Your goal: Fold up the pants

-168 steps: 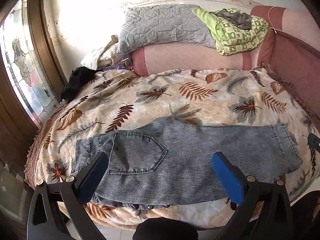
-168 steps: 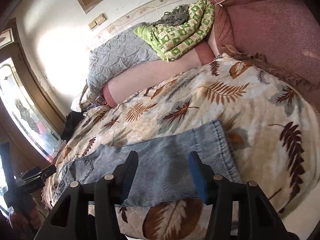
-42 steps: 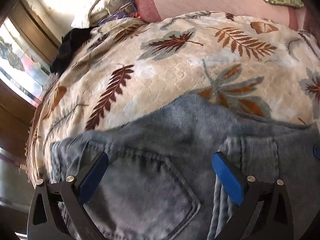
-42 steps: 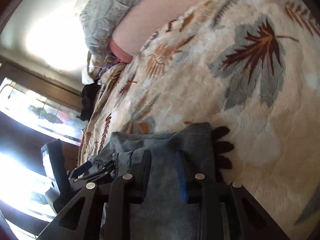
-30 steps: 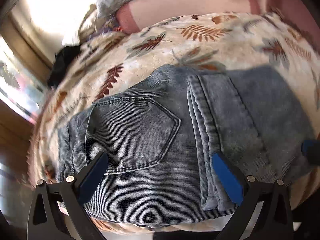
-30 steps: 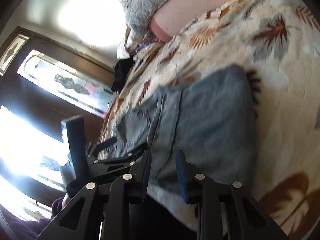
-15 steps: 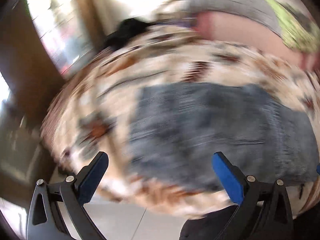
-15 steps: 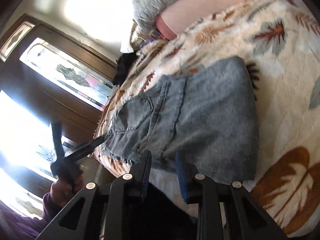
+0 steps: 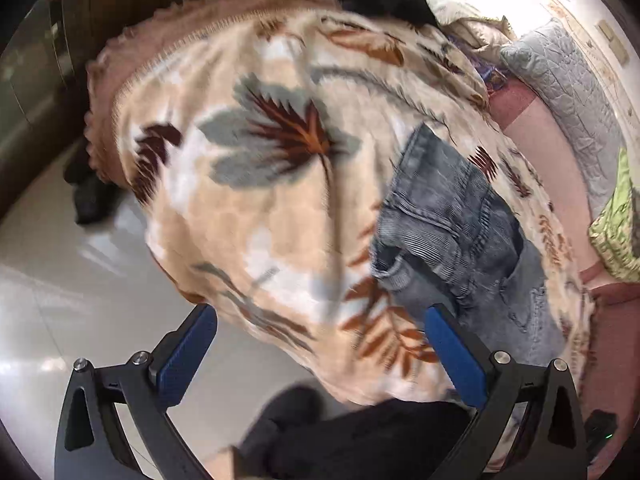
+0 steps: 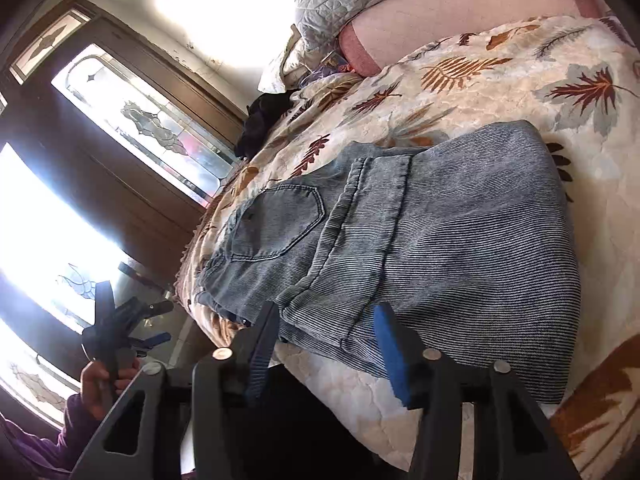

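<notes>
The faded grey-blue ribbed denim pants (image 10: 420,240) are lying just ahead of the right gripper (image 10: 324,344) on the cream leaf-print quilted bedspread (image 10: 520,72), with the leg half doubled over the seat so its hem sits beside the back pocket; judging by that, one fold is done and a further fold into a compact stack is probably left. Both grippers are hovering empty. The right gripper's jaws are parted, pointing at the near edge of the pants. The left gripper (image 9: 320,348) is spread wide, off to the side, with the pants beyond its right finger.
</notes>
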Tool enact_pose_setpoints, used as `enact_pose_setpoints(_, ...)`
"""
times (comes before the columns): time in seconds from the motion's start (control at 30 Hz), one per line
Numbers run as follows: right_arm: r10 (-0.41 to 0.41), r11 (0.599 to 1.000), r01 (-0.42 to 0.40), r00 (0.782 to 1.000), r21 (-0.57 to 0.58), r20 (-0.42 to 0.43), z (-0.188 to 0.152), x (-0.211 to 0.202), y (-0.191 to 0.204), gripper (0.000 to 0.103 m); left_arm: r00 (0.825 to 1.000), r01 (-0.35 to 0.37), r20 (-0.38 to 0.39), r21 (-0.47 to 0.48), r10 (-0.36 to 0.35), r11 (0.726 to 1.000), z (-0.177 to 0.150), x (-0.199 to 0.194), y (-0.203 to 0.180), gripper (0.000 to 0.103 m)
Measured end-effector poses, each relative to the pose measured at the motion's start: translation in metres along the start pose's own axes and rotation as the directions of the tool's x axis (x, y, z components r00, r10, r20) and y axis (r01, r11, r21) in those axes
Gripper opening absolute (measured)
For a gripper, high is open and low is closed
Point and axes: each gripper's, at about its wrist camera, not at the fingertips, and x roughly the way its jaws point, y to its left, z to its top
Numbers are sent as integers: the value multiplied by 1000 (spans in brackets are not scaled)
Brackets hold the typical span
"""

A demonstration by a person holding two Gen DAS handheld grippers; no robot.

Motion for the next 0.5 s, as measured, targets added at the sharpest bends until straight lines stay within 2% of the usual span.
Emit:
enact_pose_setpoints(0.13,-10,1000,10,1000,-3,9,-1,0,-1,53,990,90,-101,-101,-100,991,1,21,-11,103)
enact_pose_setpoints(0.23,-14,1000,14,1000,-6,19,-1,-4,-3,53,976,123,-159,-153,-148,980,5,35,-20,103)
enact_pose_setpoints(0.37,-11,1000,12,1000,-15,29,1,-6,-3,53,974,139,-142,-226,-174,964,13,42,-27,103)
enact_pose_setpoints(0.5,-7,1000,8,1000,-16,29,1,-7,-2,53,967,174,-140,-236,-211,956,22,48,-39,103)
